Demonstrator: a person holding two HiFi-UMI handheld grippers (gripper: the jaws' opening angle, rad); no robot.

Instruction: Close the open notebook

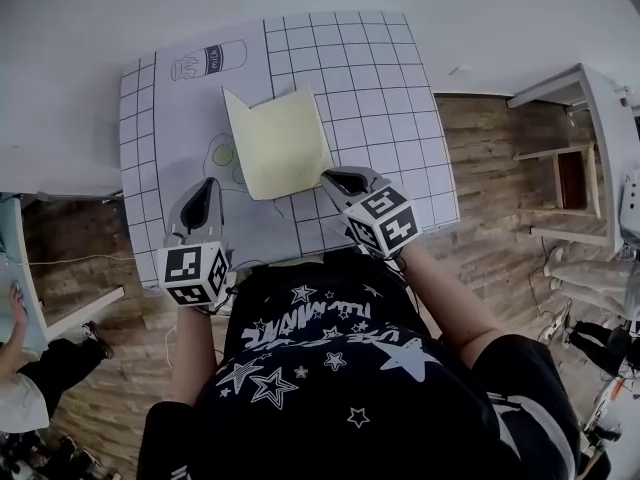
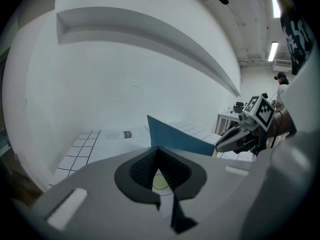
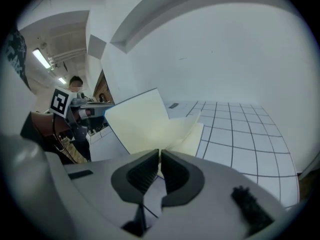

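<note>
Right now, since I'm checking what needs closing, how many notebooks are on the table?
1: the notebook lies partly open on the gridded mat, its left cover tilted up. No other shows in any view.

No legible text: lettering on the shirt (image 1: 330, 368) and the mat (image 1: 380, 68) is unreadable.

The person's torso (image 1: 330, 368) hides the mat's (image 1: 400, 58) near edge in the head view, and the notebook (image 1: 280, 143) covers part of a green spot (image 1: 222, 154) drawn there. Print on the drawn bottle (image 1: 208, 60) is too small to read. A second person (image 1: 15, 358) is cut off at the left edge. In the right gripper view the right gripper (image 3: 159, 153) hides the notebook's near edge; whether one of the pages is nipped between its jaws cannot be told. From the left gripper view the raised cover (image 2: 175, 139) hides the pages
</note>
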